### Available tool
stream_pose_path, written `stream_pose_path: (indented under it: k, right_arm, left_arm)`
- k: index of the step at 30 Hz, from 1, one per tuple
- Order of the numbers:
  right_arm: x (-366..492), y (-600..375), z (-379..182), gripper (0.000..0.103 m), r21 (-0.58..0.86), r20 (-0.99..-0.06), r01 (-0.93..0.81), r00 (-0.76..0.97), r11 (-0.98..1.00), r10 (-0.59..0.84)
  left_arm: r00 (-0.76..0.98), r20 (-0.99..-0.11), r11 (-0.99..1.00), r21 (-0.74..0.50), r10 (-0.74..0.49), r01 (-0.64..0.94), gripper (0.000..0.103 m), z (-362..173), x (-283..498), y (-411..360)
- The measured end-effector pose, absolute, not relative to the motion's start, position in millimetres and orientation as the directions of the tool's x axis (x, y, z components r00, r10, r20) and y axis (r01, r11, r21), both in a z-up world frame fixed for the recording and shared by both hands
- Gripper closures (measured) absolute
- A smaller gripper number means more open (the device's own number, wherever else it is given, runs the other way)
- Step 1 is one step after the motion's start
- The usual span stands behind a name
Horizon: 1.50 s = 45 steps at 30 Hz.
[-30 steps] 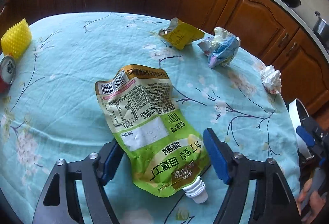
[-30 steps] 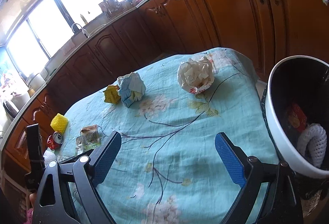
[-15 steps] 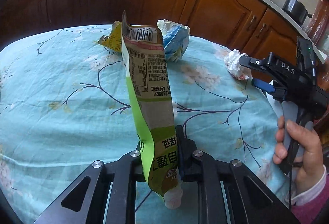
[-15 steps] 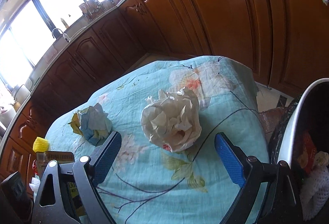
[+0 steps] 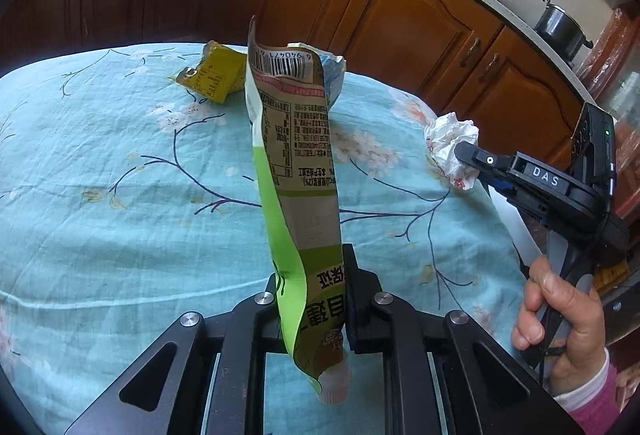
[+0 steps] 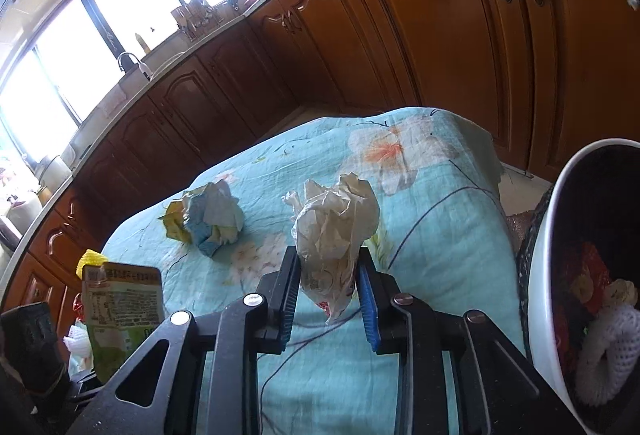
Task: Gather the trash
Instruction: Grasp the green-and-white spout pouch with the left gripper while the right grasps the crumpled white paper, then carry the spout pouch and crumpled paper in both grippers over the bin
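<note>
My left gripper (image 5: 310,299) is shut on a green spouted drink pouch (image 5: 298,175) and holds it upright above the table; the pouch also shows in the right wrist view (image 6: 120,303). My right gripper (image 6: 326,299) is shut on a crumpled white paper ball (image 6: 334,231), also seen in the left wrist view (image 5: 452,143) at the table's right edge. The white trash bin (image 6: 548,275) stands just right of my right gripper, with trash inside.
A crumpled blue-and-white wrapper (image 6: 212,219) and a yellow packet (image 5: 212,75) lie at the far side of the flowered blue tablecloth (image 5: 120,175). A yellow foam net (image 6: 90,259) sits at the far left. Wooden cabinets (image 6: 400,35) ring the table.
My left gripper closed on the pouch and lifted it upright. My right gripper moved up to the paper ball and closed on it.
</note>
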State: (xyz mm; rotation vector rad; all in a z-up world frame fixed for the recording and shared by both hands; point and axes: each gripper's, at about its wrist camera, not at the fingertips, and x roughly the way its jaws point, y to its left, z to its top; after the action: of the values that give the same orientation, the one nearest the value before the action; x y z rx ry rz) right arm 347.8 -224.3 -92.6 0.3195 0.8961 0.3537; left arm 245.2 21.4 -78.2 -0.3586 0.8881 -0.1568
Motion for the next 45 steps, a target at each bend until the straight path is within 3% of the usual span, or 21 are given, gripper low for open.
stream_pose_path:
  k: [19,45]
  right_arm:
    - [244.6,-299.6,-53.8,0.075,0.434,-0.645,-0.121,0.651,0.893,0.401]
    - [217.2,-380.3,-43.3,0.075,0.434,-0.618,0.012,0.732,0.901,0.288]
  left_arm:
    - [0.604,-0.702,0.925,-0.315,-0.377,0.212,0.089,-40.4,240.4,-69.1]
    - [0.561,-0.704,0.892,-0.257,-0.436,0.371,0.089,-36.9,270.6,-153.9]
